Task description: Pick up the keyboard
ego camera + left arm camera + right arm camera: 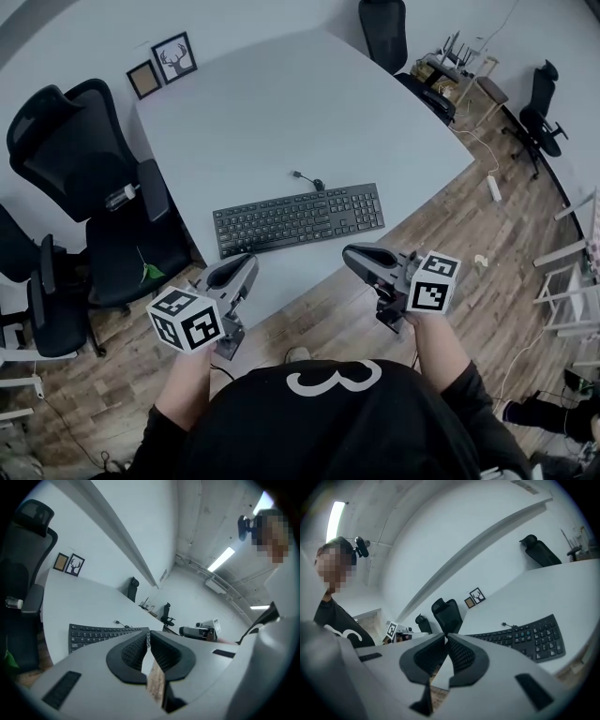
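1. At the far left we see a black high-backed office chair (80,155) drawn up to the left side of the pale grey table (281,103). Two small framed pictures (161,66) stand by the table's far left corner.
2. Our left gripper (247,262), grey plastic with black ribbed pads, hangs at the table's near edge. It is close to the left end of the keyboard but apart from it. Its marker cube (186,321) sits on the end nearest us.
3. In the left gripper view, its fingers (133,651) are closed, with the pads meeting at the tips. Nothing is between them, and only a strip of brown wooden plank floor (155,684) shows through the gap lower down. They touch nothing.
4. The flat black full-size keyboard (298,218) lies on the table near its front edge, slightly slanted with its right end farther from us. Its thin black cable (307,178) lies just behind it. The keyboard sits beyond and between our two grippers, and neither one touches it.
5. Our right gripper (349,251), of the same grey build, hangs at the table's near edge. It is just short of the keyboard's right-hand front edge and clear of it.
6. In the right gripper view, its fingers (461,654) are also closed, tip against tip, and hold nothing. The keyboard shows to the right of them.
7. At the far right, more black office chairs (544,103) stand on the floor.
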Demonstrator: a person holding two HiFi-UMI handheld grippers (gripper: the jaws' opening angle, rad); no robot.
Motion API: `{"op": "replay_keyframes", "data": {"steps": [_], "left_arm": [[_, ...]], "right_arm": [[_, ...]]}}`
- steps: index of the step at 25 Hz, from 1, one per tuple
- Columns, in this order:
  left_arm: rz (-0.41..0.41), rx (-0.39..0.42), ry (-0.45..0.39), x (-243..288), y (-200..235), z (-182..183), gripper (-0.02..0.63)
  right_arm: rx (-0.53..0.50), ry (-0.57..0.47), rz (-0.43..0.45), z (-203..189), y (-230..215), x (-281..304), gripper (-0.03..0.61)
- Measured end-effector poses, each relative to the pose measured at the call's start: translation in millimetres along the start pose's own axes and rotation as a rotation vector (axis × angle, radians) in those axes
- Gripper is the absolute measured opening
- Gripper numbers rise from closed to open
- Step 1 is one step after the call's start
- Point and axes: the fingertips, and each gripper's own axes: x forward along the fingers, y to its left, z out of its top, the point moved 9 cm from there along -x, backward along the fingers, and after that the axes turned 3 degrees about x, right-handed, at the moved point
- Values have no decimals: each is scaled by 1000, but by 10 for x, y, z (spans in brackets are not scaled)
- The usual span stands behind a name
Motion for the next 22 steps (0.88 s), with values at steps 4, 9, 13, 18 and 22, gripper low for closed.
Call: {"op": "replay_keyframes", "data": {"steps": [4, 9, 13, 18, 22], "left_arm": [[132, -29, -8, -9, 399, -76, 18], [278, -60, 11, -63, 944, -146, 40], [295, -128, 26, 0, 1270, -183, 121], [261, -193, 90, 131, 1536, -274, 209], [263, -225, 98, 165, 1673, -351, 230]], "right_arm": [[-1, 70, -75, -32, -422, -20, 20], [55, 78, -172, 76, -1033, -172, 83], [130, 34, -250, 130, -1485, -301, 129], [104, 108, -338, 48, -1857, -377, 146], [75, 137, -383, 48, -2074, -366, 219]]}}
